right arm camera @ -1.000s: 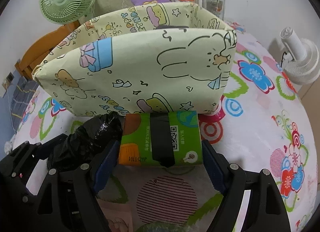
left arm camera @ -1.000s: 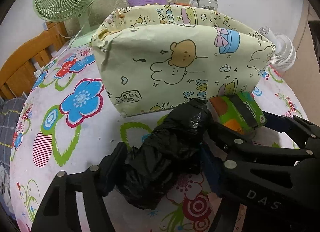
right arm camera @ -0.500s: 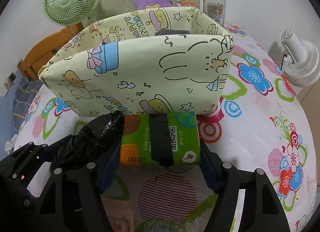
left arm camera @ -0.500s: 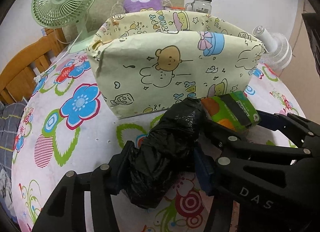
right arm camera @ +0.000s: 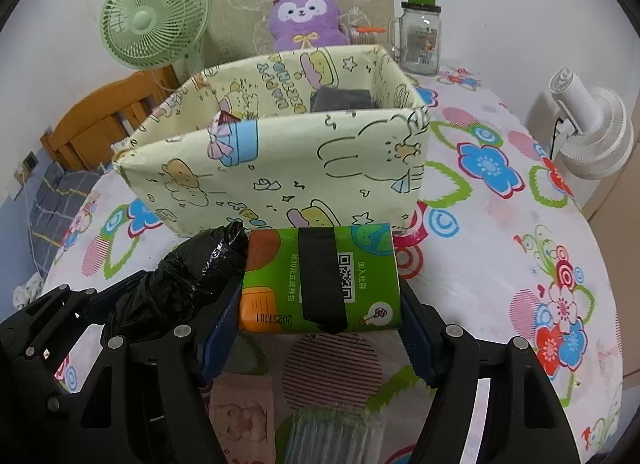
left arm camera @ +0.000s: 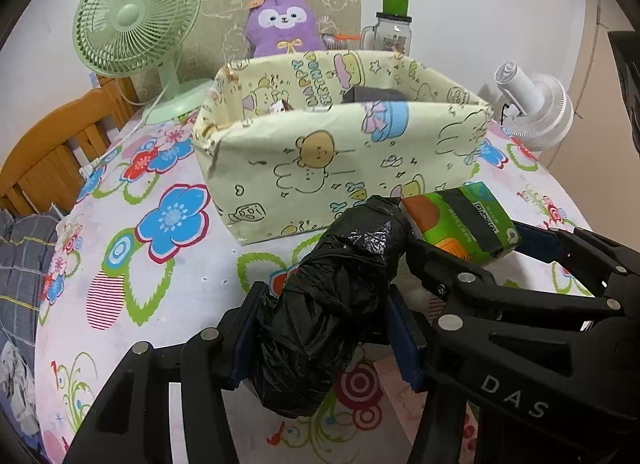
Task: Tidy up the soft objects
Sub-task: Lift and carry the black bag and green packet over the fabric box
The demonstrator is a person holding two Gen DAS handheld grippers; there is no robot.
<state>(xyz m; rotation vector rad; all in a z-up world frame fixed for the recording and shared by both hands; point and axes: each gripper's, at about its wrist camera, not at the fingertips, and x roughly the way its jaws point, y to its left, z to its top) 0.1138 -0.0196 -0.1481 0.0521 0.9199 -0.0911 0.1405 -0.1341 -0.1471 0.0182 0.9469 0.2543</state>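
Observation:
A crumpled black plastic bag bundle (left arm camera: 340, 296) sits pinched between the blue pads of my left gripper (left arm camera: 324, 340), above the flowered tablecloth (left arm camera: 160, 264). Beside it on the right, my right gripper (right arm camera: 320, 324) is shut on a green tissue pack (right arm camera: 320, 276) with a black tape band. The pack (left arm camera: 460, 219) and the bundle (right arm camera: 180, 284) touch at their far ends. Just beyond both stands a pale yellow cartoon-print fabric box (left arm camera: 320, 167), open at the top. A dark grey item (right arm camera: 340, 99) lies inside it at the right.
Behind the box (right arm camera: 280, 167) are a purple plush toy (left arm camera: 284, 23), a green desk fan (left arm camera: 136, 23) and a glass jar with a green lid (left arm camera: 394, 27). A white fan (left arm camera: 532, 103) stands at the right edge, a wooden chair (left arm camera: 52, 143) at the left. Soft packets (right arm camera: 332, 432) lie under the right gripper.
Both grippers' jaws closed in on their loads, then lifted them off the cloth. The box now appears lower in view, and its inside shows.

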